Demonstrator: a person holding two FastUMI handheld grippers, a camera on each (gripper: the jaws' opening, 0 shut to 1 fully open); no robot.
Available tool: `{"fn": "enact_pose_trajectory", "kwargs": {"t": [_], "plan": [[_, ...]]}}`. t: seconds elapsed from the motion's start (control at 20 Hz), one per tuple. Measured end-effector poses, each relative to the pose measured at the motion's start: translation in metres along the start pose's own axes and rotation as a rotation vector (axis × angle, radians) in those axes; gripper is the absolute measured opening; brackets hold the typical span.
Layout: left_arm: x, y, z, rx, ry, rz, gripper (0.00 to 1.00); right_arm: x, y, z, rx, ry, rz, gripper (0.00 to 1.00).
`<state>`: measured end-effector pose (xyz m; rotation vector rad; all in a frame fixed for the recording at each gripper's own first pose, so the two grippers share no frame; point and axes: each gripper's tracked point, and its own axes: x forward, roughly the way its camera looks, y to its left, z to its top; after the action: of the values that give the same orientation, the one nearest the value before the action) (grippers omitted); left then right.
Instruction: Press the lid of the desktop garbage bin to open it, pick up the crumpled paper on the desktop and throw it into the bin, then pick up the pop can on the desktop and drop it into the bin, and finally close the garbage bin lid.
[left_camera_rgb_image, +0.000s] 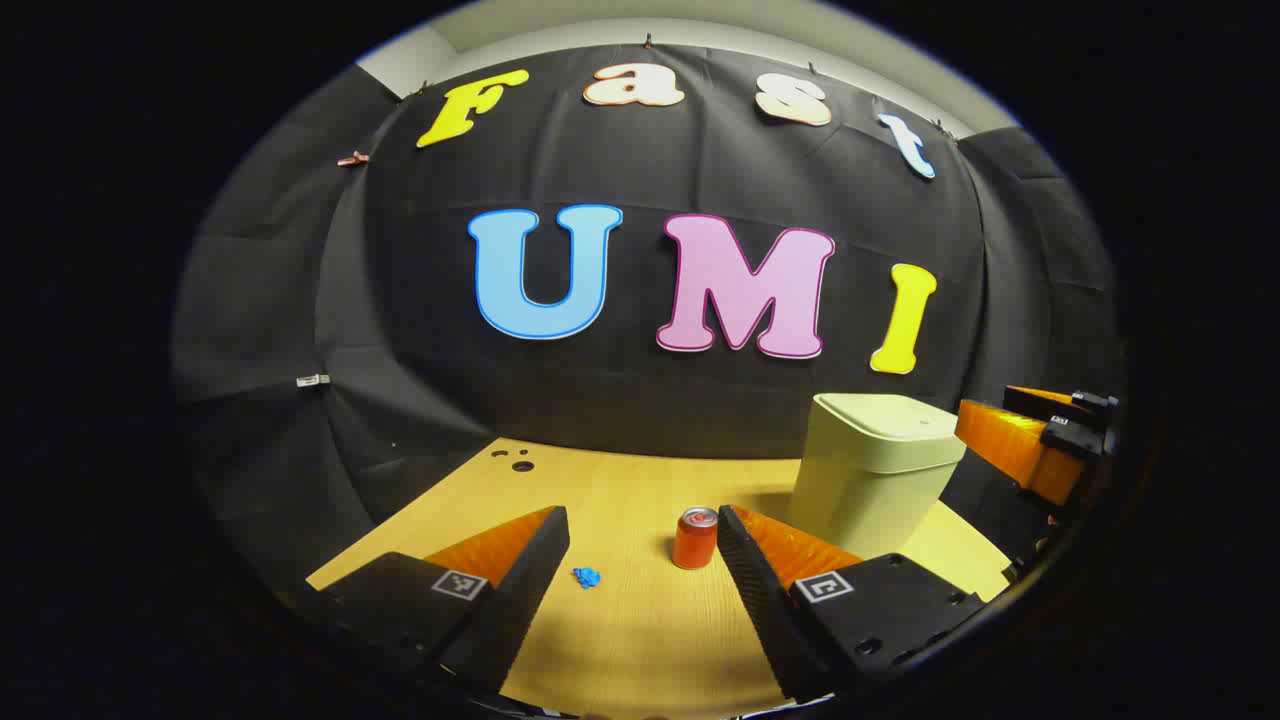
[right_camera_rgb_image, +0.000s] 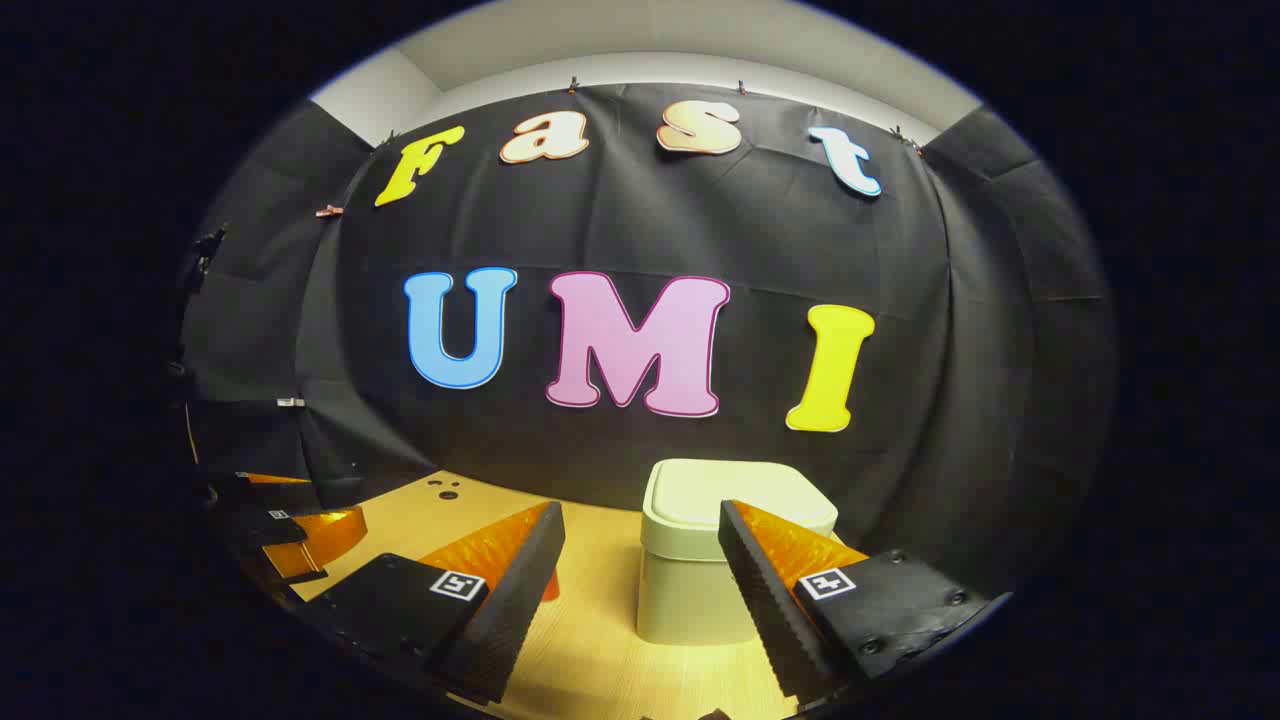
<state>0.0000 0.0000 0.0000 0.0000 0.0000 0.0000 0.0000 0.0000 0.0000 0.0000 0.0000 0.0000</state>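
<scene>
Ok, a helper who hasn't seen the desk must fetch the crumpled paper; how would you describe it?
On the wooden desk, find the pale lidded bin, then the red pop can beside it. The crumpled paper lies left of the can: a tiny blue wad, the smallest thing there.

The bin (left_camera_rgb_image: 868, 470) is showing a pale cream-green all over, lid and body alike, and the can (left_camera_rgb_image: 695, 538) is glowing orange-red with a silvery top bearing a red mark. The crumpled paper (left_camera_rgb_image: 587, 577) is showing bright blue against the surface (left_camera_rgb_image: 640, 610), which is looking a warm yellow-tan with fine wood grain and a few dark round holes (left_camera_rgb_image: 515, 461) near its far left corner.
</scene>
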Motion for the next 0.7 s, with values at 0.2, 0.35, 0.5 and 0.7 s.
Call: {"fn": "enact_pose_trajectory", "kwargs": {"t": [0.2, 0.35, 0.5, 0.7], "plan": [[0.007, -0.013, -0.006, 0.005, 0.017, -0.018, 0.96, 0.002, -0.007, -0.007, 0.010, 0.018, -0.004, 0.98], [0.013, -0.019, -0.007, 0.028, 0.020, -0.032, 0.96, 0.007, -0.015, -0.011, 0.022, 0.030, -0.023, 0.98], [0.018, -0.026, -0.004, 0.038, 0.015, -0.046, 0.96, 0.010, -0.023, -0.015, 0.040, 0.044, -0.042, 0.97], [0.023, -0.031, -0.007, 0.038, 0.028, -0.060, 0.96, 0.013, -0.032, -0.018, 0.058, 0.052, -0.065, 0.97]]}}
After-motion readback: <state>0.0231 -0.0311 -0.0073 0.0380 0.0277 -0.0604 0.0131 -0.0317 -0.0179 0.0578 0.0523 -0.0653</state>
